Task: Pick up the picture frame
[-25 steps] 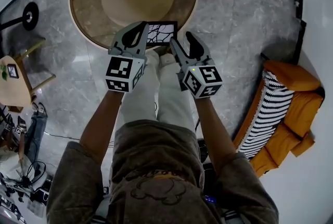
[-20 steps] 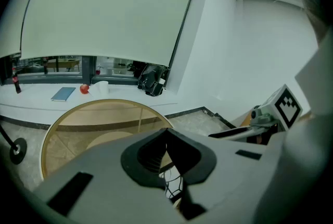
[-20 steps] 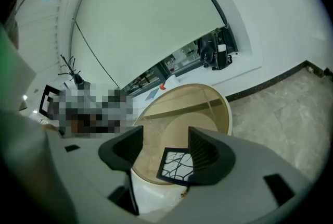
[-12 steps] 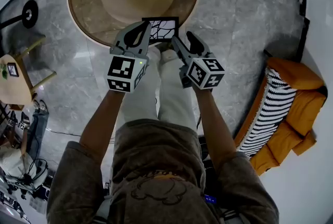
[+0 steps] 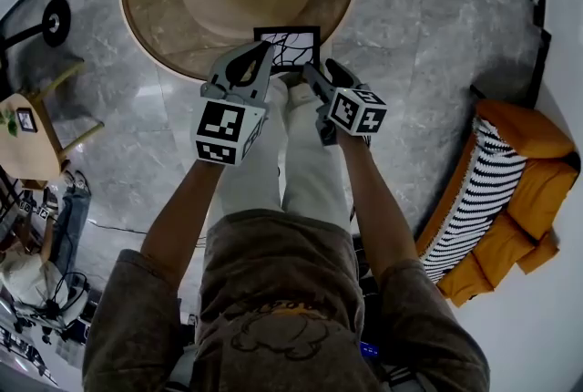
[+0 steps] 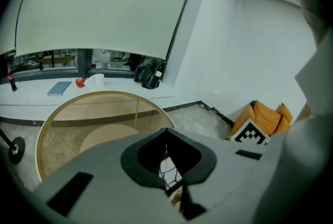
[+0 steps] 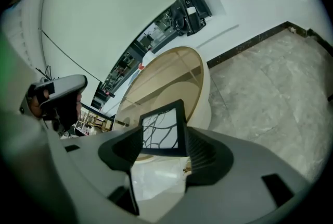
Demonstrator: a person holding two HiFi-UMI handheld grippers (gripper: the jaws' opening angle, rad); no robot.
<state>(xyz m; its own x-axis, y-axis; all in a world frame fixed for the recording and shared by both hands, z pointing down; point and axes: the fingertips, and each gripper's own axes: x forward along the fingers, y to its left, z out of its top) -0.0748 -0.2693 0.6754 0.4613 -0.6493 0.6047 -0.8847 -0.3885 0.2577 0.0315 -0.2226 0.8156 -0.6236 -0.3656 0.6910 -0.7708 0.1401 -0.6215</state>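
Note:
A black picture frame [image 5: 287,46] with a white sheet of dark branching lines sits at the near edge of the round glass table [image 5: 137,25]. My right gripper [image 5: 321,68] is open at the frame's near right corner, and its jaws have just opened wider. In the right gripper view the picture frame [image 7: 161,132] has its lower edge in the gap of that gripper [image 7: 164,152], with the pads clear of it. My left gripper [image 5: 265,47] looks shut, its tips at the frame's left edge. A strip of the picture frame [image 6: 169,173] shows through that gripper's slit.
The person's legs in white trousers [image 5: 291,162] stand just short of the table. An orange sofa [image 5: 524,139] with a striped cushion [image 5: 469,199] lies at the right. A small wooden side table [image 5: 23,144] and a black round base [image 5: 55,21] stand at the left.
My right gripper has dropped toward the table edge and rolled, so its jaws now straddle the frame's near edge. The left gripper has only crept a little closer to the frame.

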